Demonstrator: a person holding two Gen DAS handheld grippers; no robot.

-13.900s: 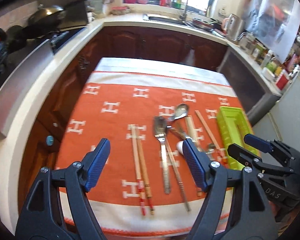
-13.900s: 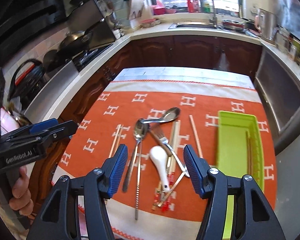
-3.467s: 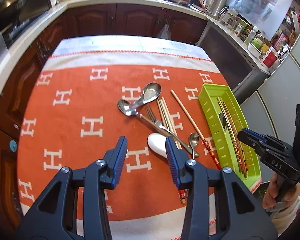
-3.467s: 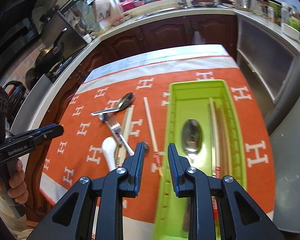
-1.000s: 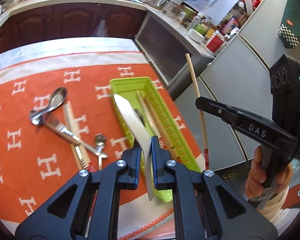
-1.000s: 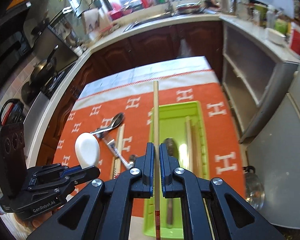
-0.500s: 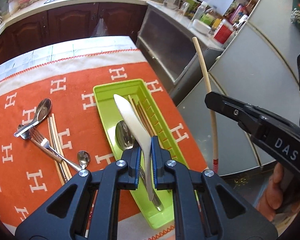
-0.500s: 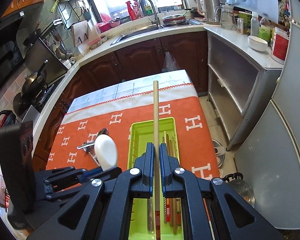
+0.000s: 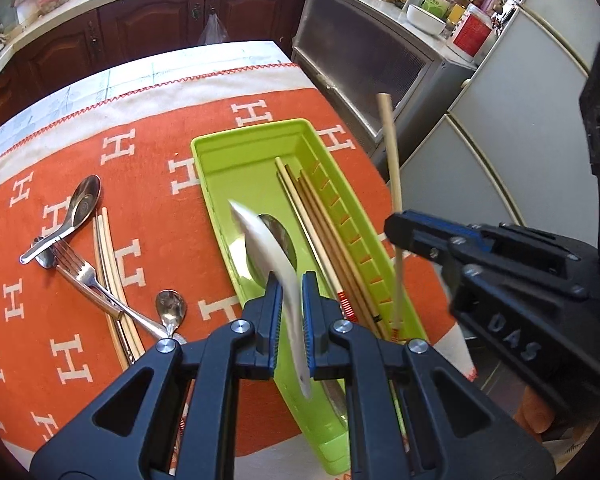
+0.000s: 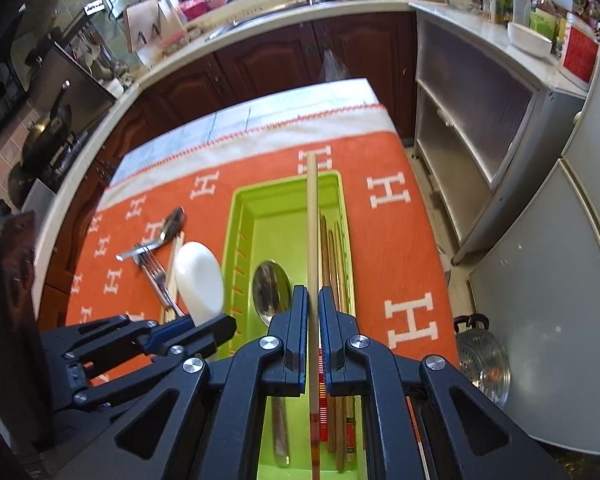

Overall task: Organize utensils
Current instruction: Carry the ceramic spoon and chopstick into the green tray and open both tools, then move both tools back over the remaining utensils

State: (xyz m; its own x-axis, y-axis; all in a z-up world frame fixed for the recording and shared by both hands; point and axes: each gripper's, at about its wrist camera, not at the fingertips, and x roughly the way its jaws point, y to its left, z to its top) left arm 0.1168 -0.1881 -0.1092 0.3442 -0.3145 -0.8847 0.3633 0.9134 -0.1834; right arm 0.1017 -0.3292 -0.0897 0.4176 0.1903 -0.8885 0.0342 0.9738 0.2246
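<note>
My left gripper (image 9: 290,292) is shut on a white ceramic spoon (image 9: 266,248) and holds it above the green tray (image 9: 236,160); the spoon also shows in the right wrist view (image 10: 199,276). My right gripper (image 10: 313,300) is shut on a wooden chopstick (image 10: 312,220) held lengthwise over the tray (image 10: 284,188). The tray holds a metal spoon (image 10: 271,292) and several chopsticks (image 10: 334,264). On the orange cloth to the left lie a metal spoon (image 9: 82,204), a fork (image 9: 82,276), a small spoon (image 9: 171,308) and chopsticks (image 9: 108,256).
The orange cloth (image 9: 148,200) covers a table whose right edge lies just past the tray. A grey cabinet (image 10: 480,120) and a fridge (image 10: 560,260) stand to the right. A metal pot (image 10: 482,364) sits on the floor. Dark wood counters run behind.
Both grippers have moved closer over the tray and lower. The white spoon and the chopstick stay gripped; the chopstick now lines up along the tray's right side.
</note>
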